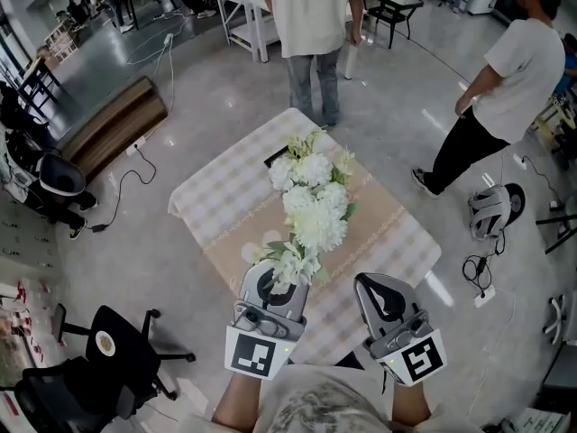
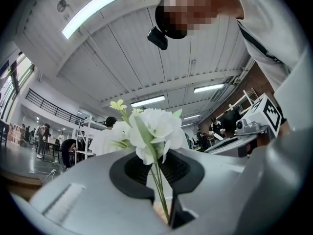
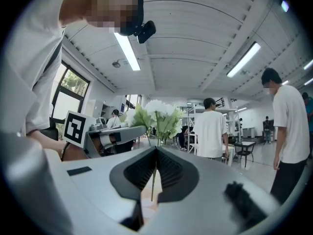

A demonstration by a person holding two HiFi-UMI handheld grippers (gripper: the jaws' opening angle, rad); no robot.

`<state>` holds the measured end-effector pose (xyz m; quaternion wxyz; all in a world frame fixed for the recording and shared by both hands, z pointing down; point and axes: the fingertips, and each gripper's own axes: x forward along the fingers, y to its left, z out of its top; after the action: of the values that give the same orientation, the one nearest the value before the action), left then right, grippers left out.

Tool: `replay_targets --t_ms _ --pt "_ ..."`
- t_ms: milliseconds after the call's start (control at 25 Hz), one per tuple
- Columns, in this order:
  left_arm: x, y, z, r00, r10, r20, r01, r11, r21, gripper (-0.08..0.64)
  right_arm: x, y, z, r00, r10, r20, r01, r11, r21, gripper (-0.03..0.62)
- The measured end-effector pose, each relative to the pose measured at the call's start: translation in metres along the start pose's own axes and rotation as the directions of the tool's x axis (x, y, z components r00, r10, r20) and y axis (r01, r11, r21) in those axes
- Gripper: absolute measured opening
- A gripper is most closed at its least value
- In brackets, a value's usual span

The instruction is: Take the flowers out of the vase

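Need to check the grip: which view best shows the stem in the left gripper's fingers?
The left gripper view: the green stem runs down between the left gripper's closed fingers. The head view shows only the white bloom above that gripper; the right gripper view shows blooms beside it, not the grip.

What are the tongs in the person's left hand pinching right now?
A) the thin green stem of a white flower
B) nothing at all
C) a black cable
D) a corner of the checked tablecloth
A: in the left gripper view the left tongs are closed on the thin green stem of a white flower, whose bloom stands just above them.
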<state>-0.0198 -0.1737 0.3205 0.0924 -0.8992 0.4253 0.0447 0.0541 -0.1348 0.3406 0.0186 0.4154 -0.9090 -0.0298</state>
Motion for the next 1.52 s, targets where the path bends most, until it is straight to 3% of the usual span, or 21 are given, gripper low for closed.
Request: replay_targets --t_ms 440,1360,1520 --pt "-0.032 -0.009 -0.007 0.998 -0.031 -0.051 0.029 0.999 -0.024 0.043 -0.003 0.016 0.010 1.000 0.010 0.006 -0.010 1.000 -0.021 0.015" --pt "-0.082 -0.020 -0.008 0.994 -0.076 -0.079 0.074 0.997 -0.030 0.043 -0.010 0.052 0.012 0.999 0.030 -0.014 -0.031 0.998 -0.057 0.015" --pt "-0.083 -0.024 -0.008 0.994 -0.078 -0.080 0.076 0.997 -0.033 0.043 -0.013 0.053 0.018 0.999 0.032 0.037 -0.029 0.997 -0.065 0.015"
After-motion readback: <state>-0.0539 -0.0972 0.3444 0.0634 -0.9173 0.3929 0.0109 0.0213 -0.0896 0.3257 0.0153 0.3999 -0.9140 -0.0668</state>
